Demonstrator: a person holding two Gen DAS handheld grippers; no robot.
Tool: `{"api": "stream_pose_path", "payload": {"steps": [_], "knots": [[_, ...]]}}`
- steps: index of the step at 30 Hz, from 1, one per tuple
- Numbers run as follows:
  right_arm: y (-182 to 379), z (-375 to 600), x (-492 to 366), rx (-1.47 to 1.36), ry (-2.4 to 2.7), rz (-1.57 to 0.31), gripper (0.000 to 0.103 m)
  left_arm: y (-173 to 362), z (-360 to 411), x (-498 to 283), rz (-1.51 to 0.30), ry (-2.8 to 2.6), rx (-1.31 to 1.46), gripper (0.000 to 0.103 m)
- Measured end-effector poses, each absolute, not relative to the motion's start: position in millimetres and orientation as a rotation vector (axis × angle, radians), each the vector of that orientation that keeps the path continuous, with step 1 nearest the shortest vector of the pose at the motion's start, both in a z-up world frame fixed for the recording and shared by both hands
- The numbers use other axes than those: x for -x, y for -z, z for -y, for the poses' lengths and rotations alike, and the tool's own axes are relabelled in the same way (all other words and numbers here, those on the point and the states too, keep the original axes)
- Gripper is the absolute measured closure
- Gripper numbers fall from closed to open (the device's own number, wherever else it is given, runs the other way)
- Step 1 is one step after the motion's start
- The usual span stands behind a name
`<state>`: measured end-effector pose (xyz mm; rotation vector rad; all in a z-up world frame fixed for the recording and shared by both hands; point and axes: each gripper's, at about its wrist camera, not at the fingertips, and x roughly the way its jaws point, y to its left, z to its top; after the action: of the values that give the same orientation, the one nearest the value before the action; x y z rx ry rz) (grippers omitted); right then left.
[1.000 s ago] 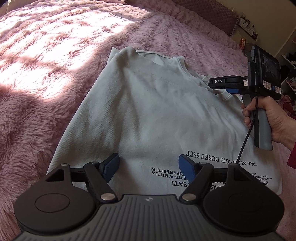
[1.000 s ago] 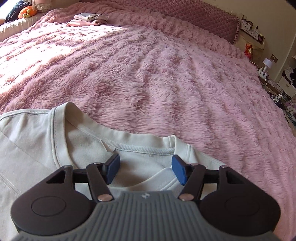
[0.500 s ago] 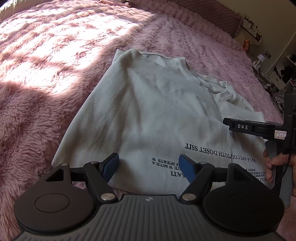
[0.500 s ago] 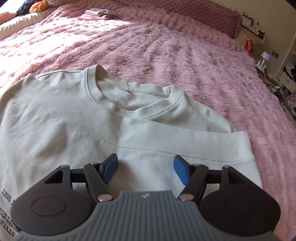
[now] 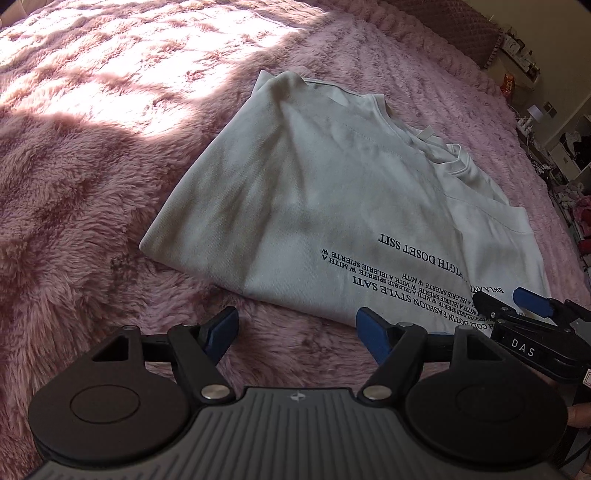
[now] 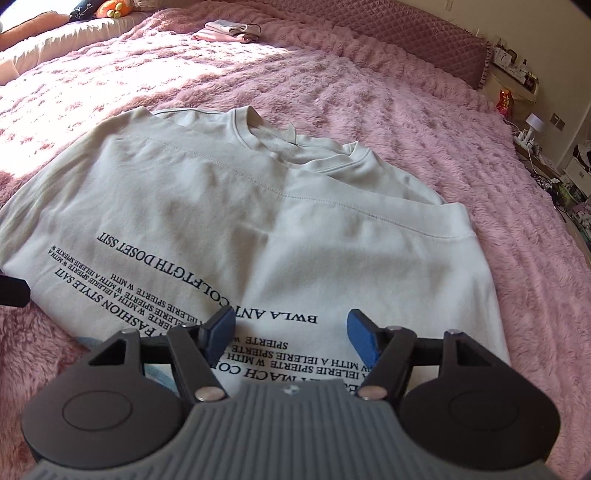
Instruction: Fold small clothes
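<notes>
A pale grey-white sweatshirt [image 5: 332, 206] with black printed text lies folded on the pink fluffy bedspread, collar at the far end; it also shows in the right wrist view [image 6: 258, 221]. My left gripper [image 5: 297, 330] is open and empty, above the blanket just short of the shirt's near edge. My right gripper [image 6: 288, 334] is open and empty, over the printed text near the shirt's near edge. The right gripper also shows at the right edge of the left wrist view [image 5: 517, 299].
The pink fluffy bedspread [image 6: 406, 110] spreads all around the shirt. A small pile of folded clothes [image 6: 229, 31] lies far back. An orange plush toy [image 6: 112, 7] and pillows sit at the far left. A cluttered shelf and a lamp [image 6: 533, 122] stand right of the bed.
Both grippers have pulled back from the shirt towards its near edge. The right gripper has moved from the collar to the printed text. Both stay open.
</notes>
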<state>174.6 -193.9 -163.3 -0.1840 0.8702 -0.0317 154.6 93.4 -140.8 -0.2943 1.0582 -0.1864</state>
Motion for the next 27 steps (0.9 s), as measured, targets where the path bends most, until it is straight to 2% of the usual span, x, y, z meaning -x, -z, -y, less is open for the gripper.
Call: {"api": "stream_pose_path", "payload": {"steps": [11,15,20,27], "knots": [[165.6,176.5,-127.5,0.217,-0.005,-0.878,0.039,132.0,-112.7,-144.2,-1.026,0.177,0.372,0.019],[139.3,162.0,-117.2,0.174,-0.084,-0.757,0.035,126.5,-124.8,-148.6,-0.999,0.184,0.377,0.019],[136.4,102.8,-105.6,0.341,-0.202,-0.642,0.034,125.8,-151.0,-159.3,-0.977,0.135,0.403,0.019],[178.5,18.8,-100.8,0.580,-0.313,-0.577,0.034,130.9,-196.4,-167.0,-0.966,0.080,0.493,0.019]]}}
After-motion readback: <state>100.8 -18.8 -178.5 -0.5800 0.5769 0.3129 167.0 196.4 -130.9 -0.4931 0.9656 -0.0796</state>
